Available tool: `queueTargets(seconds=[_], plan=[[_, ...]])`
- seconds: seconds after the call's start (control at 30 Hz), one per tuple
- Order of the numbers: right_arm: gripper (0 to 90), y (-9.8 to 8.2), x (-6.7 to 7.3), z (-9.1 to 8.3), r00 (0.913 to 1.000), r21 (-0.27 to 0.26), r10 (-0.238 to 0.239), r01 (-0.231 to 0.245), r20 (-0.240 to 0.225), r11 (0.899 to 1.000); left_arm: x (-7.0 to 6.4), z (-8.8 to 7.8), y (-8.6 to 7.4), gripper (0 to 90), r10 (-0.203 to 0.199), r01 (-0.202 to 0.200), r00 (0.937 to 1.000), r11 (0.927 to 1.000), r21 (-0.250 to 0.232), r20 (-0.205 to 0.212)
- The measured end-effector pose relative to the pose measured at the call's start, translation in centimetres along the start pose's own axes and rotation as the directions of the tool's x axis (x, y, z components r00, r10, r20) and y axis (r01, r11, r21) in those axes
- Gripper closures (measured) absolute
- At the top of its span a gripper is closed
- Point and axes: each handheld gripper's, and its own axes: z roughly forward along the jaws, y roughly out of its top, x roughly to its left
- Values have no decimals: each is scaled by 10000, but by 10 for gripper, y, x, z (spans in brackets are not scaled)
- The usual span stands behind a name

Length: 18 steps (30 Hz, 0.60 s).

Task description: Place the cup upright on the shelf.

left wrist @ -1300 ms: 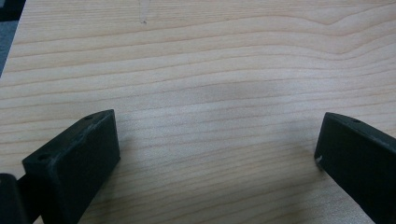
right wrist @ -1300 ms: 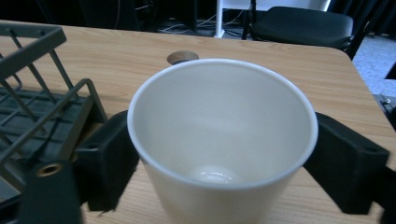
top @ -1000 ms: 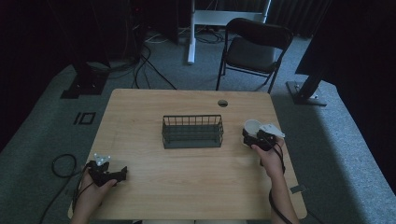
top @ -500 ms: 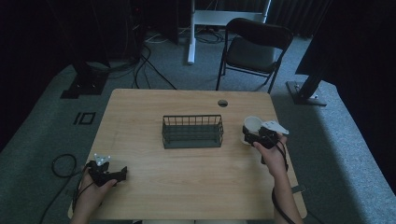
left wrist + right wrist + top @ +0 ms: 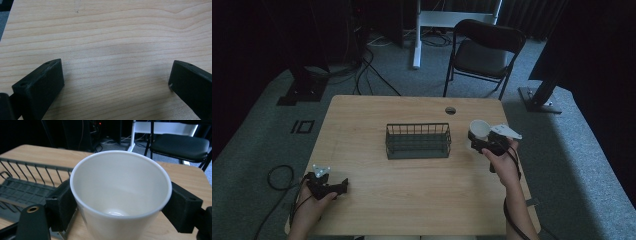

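A white cup (image 5: 479,128) (image 5: 120,195) sits between the two jaws of my right gripper (image 5: 479,142) (image 5: 120,207), which is shut on it to the right of the wire basket (image 5: 418,140) (image 5: 20,187). The cup is empty and lifted off the table, tilted toward the camera. My left gripper (image 5: 337,188) (image 5: 115,85) rests near the table's front left corner, open, with only bare wood between its jaws.
The dark wire basket stands empty at the middle of the wooden table (image 5: 377,115). A round cable hole (image 5: 450,110) lies near the far edge. A black folding chair (image 5: 482,55) and cables stand on the floor beyond the table.
My right gripper with the cup has shifted slightly away from the basket and up. The left gripper has stayed in place.
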Motion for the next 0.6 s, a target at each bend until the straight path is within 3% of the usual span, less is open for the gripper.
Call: queueTargets(seconds=[0.6], plan=[[198, 31, 26, -9, 9965, -417, -552, 526, -624, 9977, 0, 0, 0, 3, -7, 7, 10000, 10000, -8, -3]])
